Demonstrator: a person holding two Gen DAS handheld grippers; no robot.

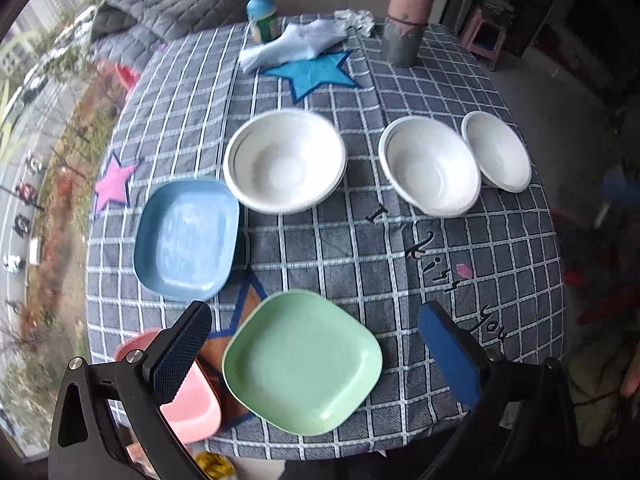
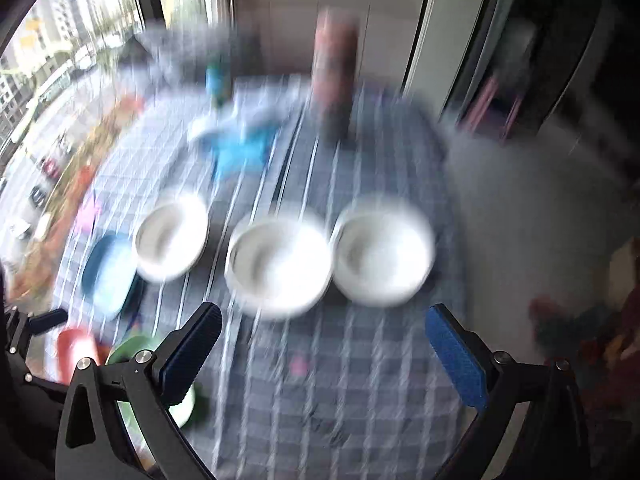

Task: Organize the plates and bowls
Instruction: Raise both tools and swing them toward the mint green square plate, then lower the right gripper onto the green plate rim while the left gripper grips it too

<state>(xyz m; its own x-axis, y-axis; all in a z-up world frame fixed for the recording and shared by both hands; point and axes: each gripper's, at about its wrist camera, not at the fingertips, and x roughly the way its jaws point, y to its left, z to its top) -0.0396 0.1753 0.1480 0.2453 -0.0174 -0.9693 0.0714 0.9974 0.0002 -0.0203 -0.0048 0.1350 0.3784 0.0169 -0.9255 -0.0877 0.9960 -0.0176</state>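
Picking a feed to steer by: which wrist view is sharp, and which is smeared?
Left wrist view: sharp; the square green plate shows crisp edges, with fisheye bending at the rim. Right wrist view: heavy motion blur; the three white bowls are smeared, the middle white bowl included.

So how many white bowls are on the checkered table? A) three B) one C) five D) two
A: three white bowls stand on the checkered tablecloth: one in the middle, and two side by side further right, behind the green plate and blue plate.
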